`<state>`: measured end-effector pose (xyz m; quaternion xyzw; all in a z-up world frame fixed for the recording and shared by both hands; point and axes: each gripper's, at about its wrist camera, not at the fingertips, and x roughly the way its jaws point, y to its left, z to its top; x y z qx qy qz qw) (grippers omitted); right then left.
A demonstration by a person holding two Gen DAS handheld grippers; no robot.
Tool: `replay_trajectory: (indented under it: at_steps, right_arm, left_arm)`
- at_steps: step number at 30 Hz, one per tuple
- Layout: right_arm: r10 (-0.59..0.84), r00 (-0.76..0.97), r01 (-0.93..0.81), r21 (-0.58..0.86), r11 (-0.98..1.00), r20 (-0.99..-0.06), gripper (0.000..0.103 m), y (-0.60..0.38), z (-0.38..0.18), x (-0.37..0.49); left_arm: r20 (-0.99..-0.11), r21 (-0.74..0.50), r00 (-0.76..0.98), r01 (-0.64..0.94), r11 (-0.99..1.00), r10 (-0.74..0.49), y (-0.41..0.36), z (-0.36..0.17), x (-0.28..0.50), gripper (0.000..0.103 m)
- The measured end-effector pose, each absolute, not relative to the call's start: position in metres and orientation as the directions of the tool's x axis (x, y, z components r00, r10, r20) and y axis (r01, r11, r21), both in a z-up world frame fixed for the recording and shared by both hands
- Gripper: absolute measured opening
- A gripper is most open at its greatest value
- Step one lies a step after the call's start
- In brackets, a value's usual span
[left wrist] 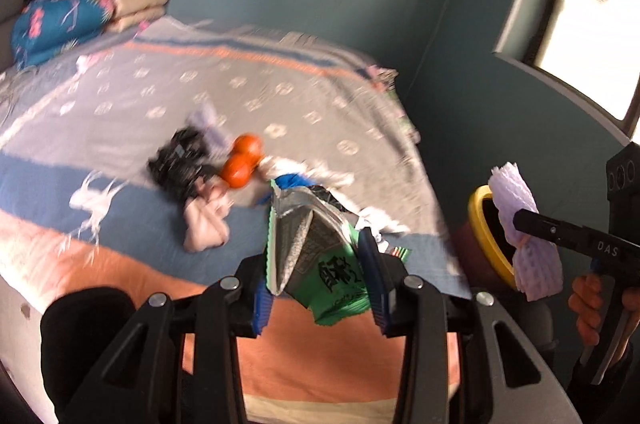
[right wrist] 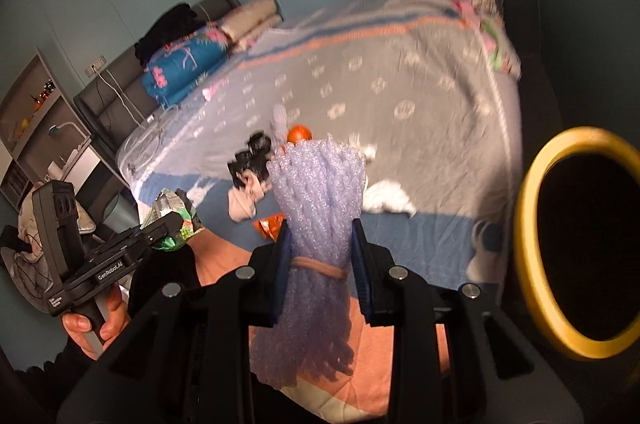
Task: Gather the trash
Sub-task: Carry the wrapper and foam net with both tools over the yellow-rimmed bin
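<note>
My left gripper point(left wrist: 320, 280) is shut on a green and silver snack wrapper point(left wrist: 316, 256), held above the near edge of the bed; it also shows in the right wrist view point(right wrist: 176, 220). My right gripper point(right wrist: 320, 260) is shut on a bundle of purple foam fruit netting point(right wrist: 320, 199) tied with a rubber band; the bundle also shows in the left wrist view point(left wrist: 524, 228), next to the yellow-rimmed trash bin point(left wrist: 486, 232). The bin's dark opening point(right wrist: 580, 252) lies to the right of the bundle. More trash lies on the bed: a black wrapper point(left wrist: 180, 163), crumpled white tissues point(right wrist: 388, 199) and an orange wrapper point(right wrist: 270, 226).
The bed point(left wrist: 280, 95) has a grey, blue and orange patterned cover. Two oranges point(left wrist: 242, 161) and a pink cloth point(left wrist: 206, 220) lie mid-bed. Folded quilts point(left wrist: 80, 15) are stacked at the head. A shelf and bedside table point(right wrist: 44, 127) stand left. A window point(left wrist: 580, 3) is at the right.
</note>
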<state>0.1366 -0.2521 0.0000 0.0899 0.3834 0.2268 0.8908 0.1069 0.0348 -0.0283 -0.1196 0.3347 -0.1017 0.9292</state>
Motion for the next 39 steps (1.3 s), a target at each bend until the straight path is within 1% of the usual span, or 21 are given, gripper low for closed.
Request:
replay_trajectory:
  at_steps: [10, 15, 19, 30, 39]
  right_arm:
    - [0.409, 0.752, -0.314, 0.265, 0.912, -0.518, 0.027, -0.289, 0.069, 0.091]
    - [0.358, 0.813, -0.268, 0.252, 0.930, -0.459, 0.027, -0.315, 0.093, 0.077]
    - [0.318, 0.844, -0.227, 0.249, 0.941, -0.432, 0.028, -0.336, 0.104, 0.070]
    - [0.177, 0.904, -0.078, 0.257, 0.963, -0.390, 0.028, -0.392, 0.114, 0.076]
    - [0.070, 0.913, 0.043, 0.265, 0.963, -0.403, 0.028, -0.436, 0.104, 0.094]
  left_arm:
    - [-0.500, -0.267, 0.801, 0.219, 0.939, -0.329, -0.009, 0.030, 0.102, 0.037]
    - [-0.466, -0.253, 0.806, 0.274, 0.928, -0.365, -0.033, 0.050, 0.105, 0.037]
    - [-0.449, -0.247, 0.798, 0.322, 0.914, -0.402, -0.055, 0.059, 0.112, 0.037]
    - [-0.447, -0.259, 0.743, 0.425, 0.867, -0.498, -0.121, 0.062, 0.149, 0.037]
    - [-0.468, -0.284, 0.684, 0.483, 0.828, -0.560, -0.174, 0.051, 0.181, 0.037]
